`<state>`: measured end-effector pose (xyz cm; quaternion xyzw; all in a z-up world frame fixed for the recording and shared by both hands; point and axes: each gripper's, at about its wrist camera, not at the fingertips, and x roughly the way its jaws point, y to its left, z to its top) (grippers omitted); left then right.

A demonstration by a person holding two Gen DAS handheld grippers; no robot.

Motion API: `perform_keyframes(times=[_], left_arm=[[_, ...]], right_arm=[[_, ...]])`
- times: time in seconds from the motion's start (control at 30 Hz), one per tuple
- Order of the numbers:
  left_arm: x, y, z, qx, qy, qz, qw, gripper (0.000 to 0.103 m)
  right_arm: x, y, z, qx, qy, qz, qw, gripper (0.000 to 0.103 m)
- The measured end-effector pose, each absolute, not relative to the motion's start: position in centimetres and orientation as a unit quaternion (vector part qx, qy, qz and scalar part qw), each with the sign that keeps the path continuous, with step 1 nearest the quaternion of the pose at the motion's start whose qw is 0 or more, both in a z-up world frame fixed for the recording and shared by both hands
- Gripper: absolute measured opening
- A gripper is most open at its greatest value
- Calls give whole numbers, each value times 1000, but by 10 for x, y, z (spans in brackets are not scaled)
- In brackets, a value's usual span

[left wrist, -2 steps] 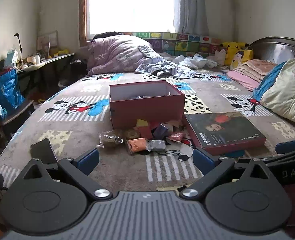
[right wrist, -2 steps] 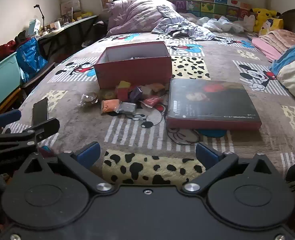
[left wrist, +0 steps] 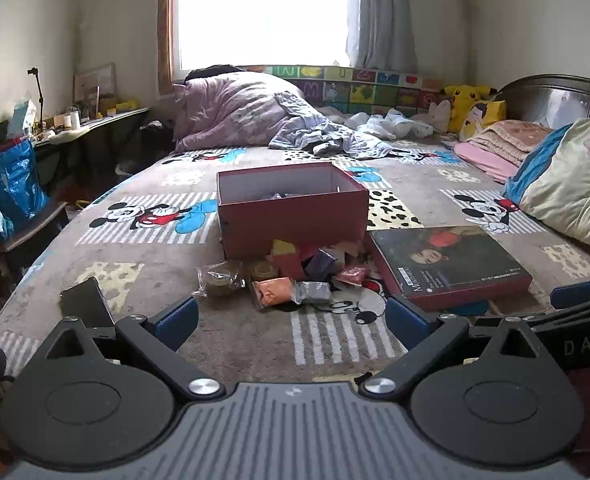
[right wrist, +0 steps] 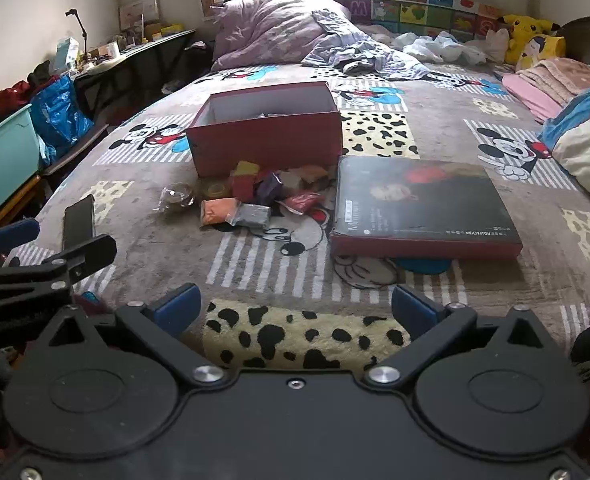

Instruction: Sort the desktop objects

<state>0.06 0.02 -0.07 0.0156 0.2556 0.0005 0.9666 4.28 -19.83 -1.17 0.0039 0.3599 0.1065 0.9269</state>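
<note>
An open red box stands on the bed. In front of it lies a pile of small packets: an orange packet, a grey packet, a clear bag with a tape roll, and several coloured blocks. The box lid lies flat to the right. My left gripper is open and empty, short of the pile. My right gripper is open and empty, further back.
A black phone lies at the left on the blanket. A folded quilt lies at the right, bedding and a Pikachu plush at the back. A blue bag and desk stand left of the bed.
</note>
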Motion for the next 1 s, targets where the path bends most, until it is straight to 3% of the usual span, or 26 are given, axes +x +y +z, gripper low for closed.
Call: perform_keyframes(times=[1.0], left_arm=[[6, 0, -10, -5, 256, -8, 967, 100]], right_arm=[[44, -200, -14, -4, 357, 96, 929, 103]])
